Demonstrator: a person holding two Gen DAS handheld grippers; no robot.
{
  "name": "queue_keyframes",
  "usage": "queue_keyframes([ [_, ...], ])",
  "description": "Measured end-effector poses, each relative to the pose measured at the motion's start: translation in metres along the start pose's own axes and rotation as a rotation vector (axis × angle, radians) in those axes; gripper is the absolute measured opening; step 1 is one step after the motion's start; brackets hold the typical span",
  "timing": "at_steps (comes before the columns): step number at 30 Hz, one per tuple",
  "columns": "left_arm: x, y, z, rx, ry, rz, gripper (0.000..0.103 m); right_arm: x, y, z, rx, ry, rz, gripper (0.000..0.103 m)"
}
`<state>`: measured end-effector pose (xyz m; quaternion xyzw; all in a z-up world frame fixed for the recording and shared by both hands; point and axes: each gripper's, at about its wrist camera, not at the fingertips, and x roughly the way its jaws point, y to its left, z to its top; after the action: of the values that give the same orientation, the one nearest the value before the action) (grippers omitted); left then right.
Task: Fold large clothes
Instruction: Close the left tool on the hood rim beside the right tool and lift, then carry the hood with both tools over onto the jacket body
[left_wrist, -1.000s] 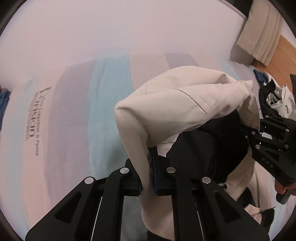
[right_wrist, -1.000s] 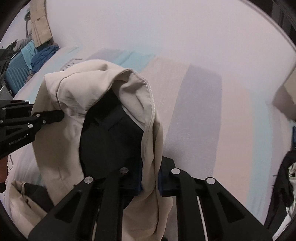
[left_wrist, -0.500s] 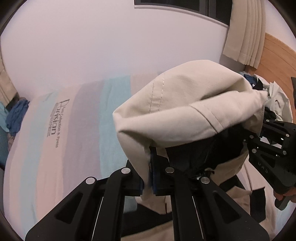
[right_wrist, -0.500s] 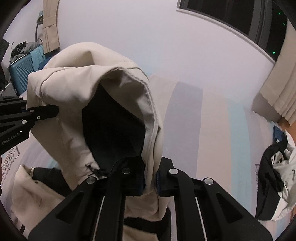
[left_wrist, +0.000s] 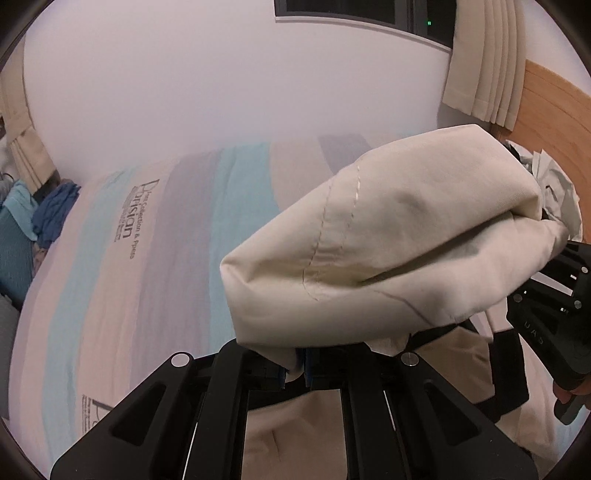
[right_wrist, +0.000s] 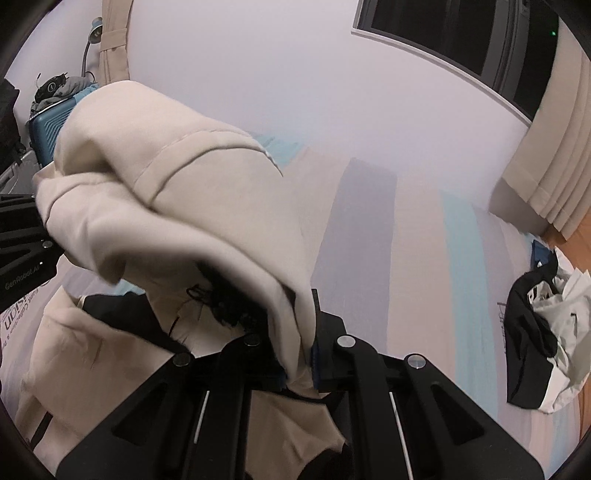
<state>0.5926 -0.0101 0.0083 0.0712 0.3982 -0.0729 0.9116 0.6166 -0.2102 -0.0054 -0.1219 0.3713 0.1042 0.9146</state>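
Left gripper: clamped on beige garment; body marked "GenRobot.AI".
Right gripper: clamped on same garment.
Bedsheet ahead: "Parisian".

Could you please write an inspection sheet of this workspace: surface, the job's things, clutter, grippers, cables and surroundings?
Surface: bed with a striped cover in pink, grey and light blue, with printed lettering.
Job's things: beige jacket with black lining, one part lifted, the rest lying on the bed.
Clutter: black and white clothes heaped on the bed; blue cloth at the far end.
Grippers: left gripper shut on the jacket; right gripper shut on the jacket.
Cables: nothing seen.
Surroundings: pale wall, dark window, beige curtains, blue suitcase.
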Motion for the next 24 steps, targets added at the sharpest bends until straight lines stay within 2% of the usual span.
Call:
queue_keyframes([
  [12, -0.027, -0.015, -0.053, 0.024, 0.011, 0.027, 0.005, -0.034, 0.025, -0.047, -0.006, 0.013, -0.019, 0.007],
  [24, -0.040, -0.030, -0.114, 0.013, 0.035, 0.044, 0.006, -0.050, 0.053, -0.092, -0.019, 0.052, -0.028, 0.007],
])
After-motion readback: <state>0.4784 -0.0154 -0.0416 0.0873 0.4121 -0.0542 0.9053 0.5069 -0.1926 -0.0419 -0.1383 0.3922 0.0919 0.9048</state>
